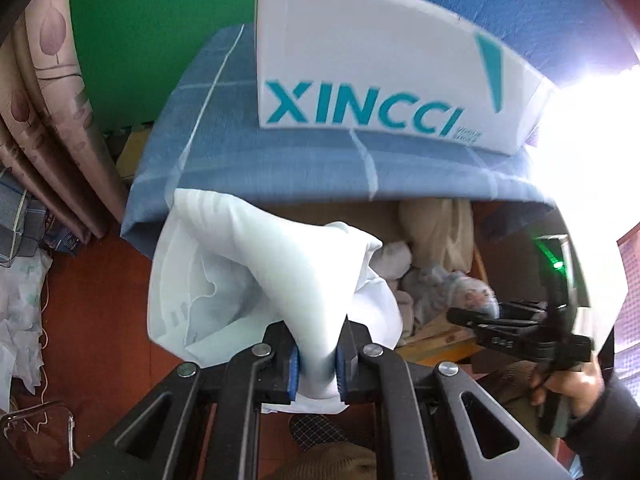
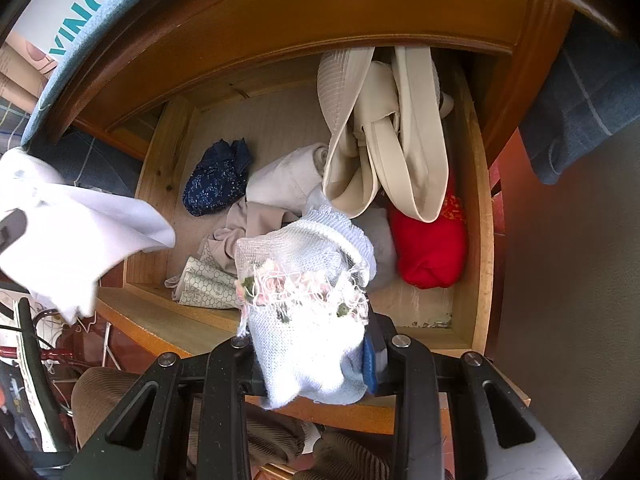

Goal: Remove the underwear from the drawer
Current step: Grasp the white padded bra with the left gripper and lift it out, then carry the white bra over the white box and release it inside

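The left gripper has its jaws clamped on a smooth, thin white garment that fans out in soft folds in front of the blue checked cloth draped over the cabinet top. A glossy white box with teal lettering stands on that cloth.

The right gripper is closed on a pale blue knit piece, open-weave, with a frayed pink and green fringe, held above the front edge of the wooden drawer. Inside the drawer lie a cream ribbed garment knotted on itself, a red roll, a dark blue speckled bundle and a honeycomb-print fabric. The white garment crosses the left of the right wrist view, blurred.
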`<state>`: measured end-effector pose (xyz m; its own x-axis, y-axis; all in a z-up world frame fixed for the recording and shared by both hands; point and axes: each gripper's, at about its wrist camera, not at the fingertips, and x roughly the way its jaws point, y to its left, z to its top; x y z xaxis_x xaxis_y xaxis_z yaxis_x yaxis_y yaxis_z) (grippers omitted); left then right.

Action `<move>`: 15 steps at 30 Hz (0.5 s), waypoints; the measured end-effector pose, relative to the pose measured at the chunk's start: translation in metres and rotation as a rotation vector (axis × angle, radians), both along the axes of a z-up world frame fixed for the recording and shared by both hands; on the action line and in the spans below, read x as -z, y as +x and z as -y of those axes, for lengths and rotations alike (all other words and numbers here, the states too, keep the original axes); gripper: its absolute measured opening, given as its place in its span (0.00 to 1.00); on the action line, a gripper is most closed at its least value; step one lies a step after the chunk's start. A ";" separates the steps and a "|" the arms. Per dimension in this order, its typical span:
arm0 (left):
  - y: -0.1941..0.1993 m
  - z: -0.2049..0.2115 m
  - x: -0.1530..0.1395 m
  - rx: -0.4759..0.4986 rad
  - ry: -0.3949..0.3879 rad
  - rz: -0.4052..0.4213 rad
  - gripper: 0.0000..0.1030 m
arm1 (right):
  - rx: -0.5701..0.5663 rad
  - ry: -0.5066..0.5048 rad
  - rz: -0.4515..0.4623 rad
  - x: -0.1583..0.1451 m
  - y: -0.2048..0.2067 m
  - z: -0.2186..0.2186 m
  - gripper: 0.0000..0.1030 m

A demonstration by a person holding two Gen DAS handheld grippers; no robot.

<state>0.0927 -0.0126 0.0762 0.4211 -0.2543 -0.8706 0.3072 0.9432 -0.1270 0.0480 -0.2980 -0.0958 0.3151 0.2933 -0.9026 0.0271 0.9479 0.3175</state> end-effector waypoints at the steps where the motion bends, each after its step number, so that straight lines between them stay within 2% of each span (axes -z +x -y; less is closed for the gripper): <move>1: -0.003 -0.003 -0.010 0.004 -0.005 0.011 0.13 | 0.000 -0.001 0.000 0.000 0.000 0.000 0.29; 8: -0.017 -0.008 -0.056 0.029 -0.029 0.070 0.13 | 0.000 0.000 0.000 0.000 0.000 -0.001 0.29; 15: -0.023 -0.012 -0.102 0.029 -0.087 0.129 0.13 | 0.003 0.005 0.000 0.001 0.000 0.001 0.29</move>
